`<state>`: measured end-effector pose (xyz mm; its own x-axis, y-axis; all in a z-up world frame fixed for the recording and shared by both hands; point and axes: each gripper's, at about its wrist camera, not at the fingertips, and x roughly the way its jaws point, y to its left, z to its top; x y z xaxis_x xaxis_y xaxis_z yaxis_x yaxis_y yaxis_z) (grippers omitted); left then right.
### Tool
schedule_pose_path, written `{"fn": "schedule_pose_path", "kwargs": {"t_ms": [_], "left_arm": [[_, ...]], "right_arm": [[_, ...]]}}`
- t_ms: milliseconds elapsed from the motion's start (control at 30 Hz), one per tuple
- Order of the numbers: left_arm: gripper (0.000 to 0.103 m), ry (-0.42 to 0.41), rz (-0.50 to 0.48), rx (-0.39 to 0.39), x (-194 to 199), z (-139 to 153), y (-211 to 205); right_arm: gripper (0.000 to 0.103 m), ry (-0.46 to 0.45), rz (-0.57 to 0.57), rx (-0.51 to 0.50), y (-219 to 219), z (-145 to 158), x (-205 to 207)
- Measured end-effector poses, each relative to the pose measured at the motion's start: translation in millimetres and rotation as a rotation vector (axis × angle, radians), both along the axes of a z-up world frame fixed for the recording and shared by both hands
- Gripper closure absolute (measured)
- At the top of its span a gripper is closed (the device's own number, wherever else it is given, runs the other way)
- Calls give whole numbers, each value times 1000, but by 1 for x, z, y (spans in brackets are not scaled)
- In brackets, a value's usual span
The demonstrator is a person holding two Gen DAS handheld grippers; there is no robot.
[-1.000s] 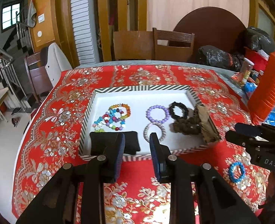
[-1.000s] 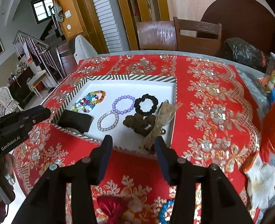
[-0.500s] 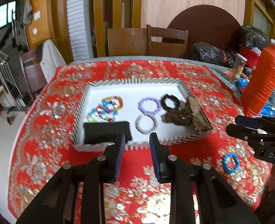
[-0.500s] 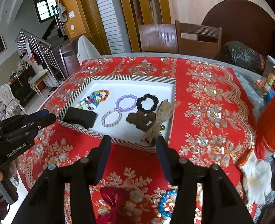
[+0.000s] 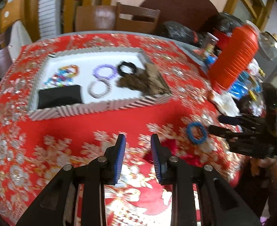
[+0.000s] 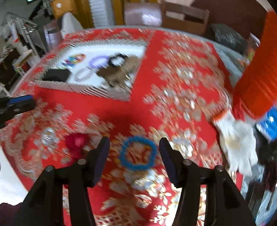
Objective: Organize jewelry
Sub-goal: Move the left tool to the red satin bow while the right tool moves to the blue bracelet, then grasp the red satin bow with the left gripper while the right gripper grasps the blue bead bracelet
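Blue beads, strung into a round bracelet [image 6: 137, 153], are lying flat on the red and gold patterned cloth of the tabletop [image 6: 176, 79], framed between the two dark pads of the right hand-held gripper [image 6: 134, 156]. Its jaws have just been opening and are standing apart, the pads clear of the bracelet on both sides. A small crumpled red pouch [image 6: 76, 140] is sitting just left of that gripper. The left hand-held gripper [image 5: 138, 153] is hovering over bare cloth, its blue ribbed pads apart with nothing between them. Farther back, a white tray with a striped rim [image 5: 100, 107] is holding a multicoloured bead bracelet [image 5: 63, 75], a purple bead bracelet [image 5: 104, 71], a pale grey bead bracelet [image 5: 99, 89], a black bead bracelet [image 5: 127, 68], a brown bead heap [image 5: 136, 82] and a black cushion [image 5: 59, 96]. To the right, a white work glove [image 6: 236, 141] is lying near a ribbed orange container [image 6: 264, 71].
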<state>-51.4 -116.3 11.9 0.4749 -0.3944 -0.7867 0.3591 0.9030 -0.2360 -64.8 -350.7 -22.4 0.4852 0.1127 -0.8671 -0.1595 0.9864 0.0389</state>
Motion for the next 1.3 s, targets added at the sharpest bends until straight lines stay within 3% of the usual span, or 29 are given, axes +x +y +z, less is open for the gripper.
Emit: {"fn": "schedule_pose_path", "kwargs": {"t_ms": [67, 167, 267, 567, 867, 1233, 1300], "left_arm": [[70, 22, -24, -2, -4, -4, -9], [68, 63, -68, -6, -9, -14, -22], [68, 106, -80, -22, -8, -25, -31], [66, 206, -84, -82, -7, -43, -51], [66, 231, -76, -117, -7, -43, -54], [66, 261, -65, -62, -6, -60, -63], [66, 273, -53, -48, -4, -66, -64]], "right_arm": [[47, 20, -8, -16, -4, -12, 2], [57, 32, -28, -69, -9, -27, 8], [62, 35, -43, -47, -16, -34, 13], [64, 33, -37, -41, -19, -46, 19], [63, 23, -34, -43, -18, -47, 19], [62, 18, -41, -50, -17, -48, 18], [69, 9, -37, -50, -16, -47, 17]]}}
